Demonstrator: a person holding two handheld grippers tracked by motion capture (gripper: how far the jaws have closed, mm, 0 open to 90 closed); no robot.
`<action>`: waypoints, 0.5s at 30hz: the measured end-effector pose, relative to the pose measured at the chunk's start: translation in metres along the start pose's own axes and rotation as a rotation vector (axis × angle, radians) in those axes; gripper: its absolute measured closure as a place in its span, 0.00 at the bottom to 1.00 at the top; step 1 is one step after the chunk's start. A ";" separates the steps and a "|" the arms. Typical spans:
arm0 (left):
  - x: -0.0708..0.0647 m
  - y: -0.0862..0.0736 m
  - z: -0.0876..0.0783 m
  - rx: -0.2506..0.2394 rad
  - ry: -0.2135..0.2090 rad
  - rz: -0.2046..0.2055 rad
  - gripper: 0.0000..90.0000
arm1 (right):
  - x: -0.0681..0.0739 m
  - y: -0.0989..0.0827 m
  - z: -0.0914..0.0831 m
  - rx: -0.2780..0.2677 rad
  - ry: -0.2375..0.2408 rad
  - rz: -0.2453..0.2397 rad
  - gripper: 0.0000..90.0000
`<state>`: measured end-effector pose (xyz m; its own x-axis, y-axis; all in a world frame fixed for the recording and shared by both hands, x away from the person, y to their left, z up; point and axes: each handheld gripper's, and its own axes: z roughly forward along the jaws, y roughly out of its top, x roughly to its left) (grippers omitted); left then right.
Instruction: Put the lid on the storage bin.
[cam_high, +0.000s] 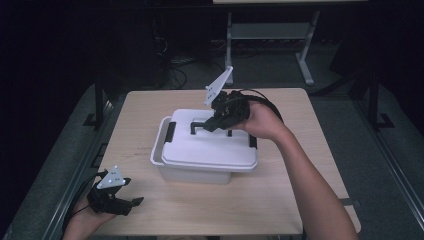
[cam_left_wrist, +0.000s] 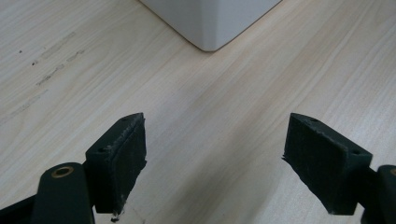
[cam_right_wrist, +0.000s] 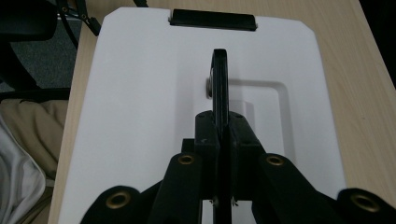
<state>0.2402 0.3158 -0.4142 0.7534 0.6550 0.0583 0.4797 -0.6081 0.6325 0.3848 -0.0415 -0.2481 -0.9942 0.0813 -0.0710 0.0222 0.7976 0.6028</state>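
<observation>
Clamping the handle (cam_right_wrist: 220, 79) in my right gripper (cam_high: 214, 121), I'd lift the lid (cam_high: 212, 150) straight; left gripper (cam_high: 127, 205) rests, jaws apart.

The box (cam_high: 200, 170) is white with a white lid (cam_high: 210, 147), and its handle (cam_right_wrist: 219, 74) and side latches (cam_high: 171, 131) are black. Both the right gripper (cam_high: 216, 121) and the left gripper (cam_high: 131, 204) are black with brass-coloured rivets, each topped by a pale grey plate (cam_high: 218, 86). The table (cam_high: 290, 200) is light wood with a fine straight grain, the floor around it dark grey.
</observation>
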 end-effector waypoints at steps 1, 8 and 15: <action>0.000 0.000 0.000 -0.003 -0.002 -0.001 0.23 | 0.000 0.000 0.000 0.000 0.000 0.000 0.93; 0.003 -0.002 -0.001 -0.006 -0.002 -0.006 0.23 | -0.006 0.010 0.018 0.002 0.015 0.000 0.93; 0.003 -0.003 -0.001 -0.008 -0.008 -0.005 0.23 | -0.012 0.018 0.031 0.002 0.030 -0.001 0.93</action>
<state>0.2405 0.3195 -0.4149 0.7543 0.6547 0.0492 0.4799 -0.6009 0.6392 0.4007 -0.0094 -0.2609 -0.9969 0.0631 -0.0479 0.0217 0.7990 0.6009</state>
